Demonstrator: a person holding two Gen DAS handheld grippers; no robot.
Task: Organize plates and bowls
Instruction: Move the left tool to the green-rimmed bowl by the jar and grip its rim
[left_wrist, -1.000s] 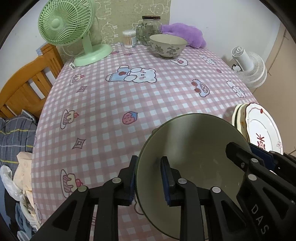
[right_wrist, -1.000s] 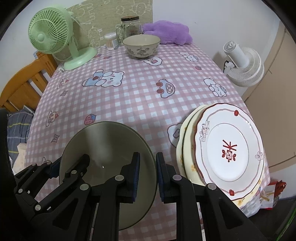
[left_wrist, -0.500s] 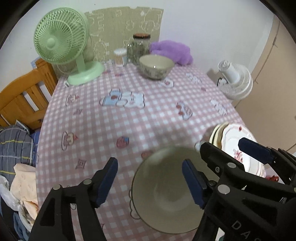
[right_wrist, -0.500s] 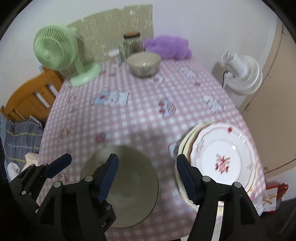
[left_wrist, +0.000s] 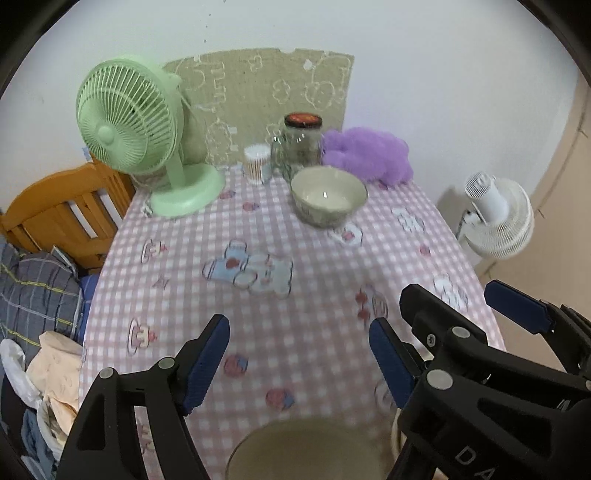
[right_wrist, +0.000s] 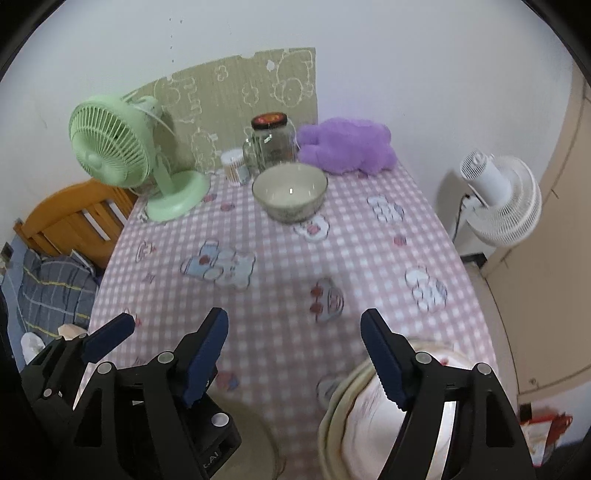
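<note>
Both grippers empty, fingers spread wide, above the near table edge. Left gripper (left_wrist: 299, 358) sits over the wide olive-green ceramic bowl (left_wrist: 306, 454), which rests on the pink gingham tablecloth (left_wrist: 314, 258) right at the near edge; nothing touches its rim. Right gripper (right_wrist: 293, 354) hangs just left of the stack of white scalloped plates with red trim (right_wrist: 354, 417), near right corner, top plate blurred. Bowl and stack sit side by side, close; can't tell if they touch.

Judgement: green bowl looks parked next to the plates so the crockery groups at the front. Remaining stray is the cream bowl with patterned outside (right_wrist: 290, 192), far end, upright, just in front of the glass jar with dark lid (right_wrist: 271, 142). Likely next pick.

Far edge clutter: cotton-swab tub (right_wrist: 234, 164), mint-green desk fan (right_wrist: 122, 155), purple plush toy (right_wrist: 347, 146). Tight reach around jar and fan.

Writing: partial "DA" on the right gripper's body in the left view; jar lid print unreadable.
</note>
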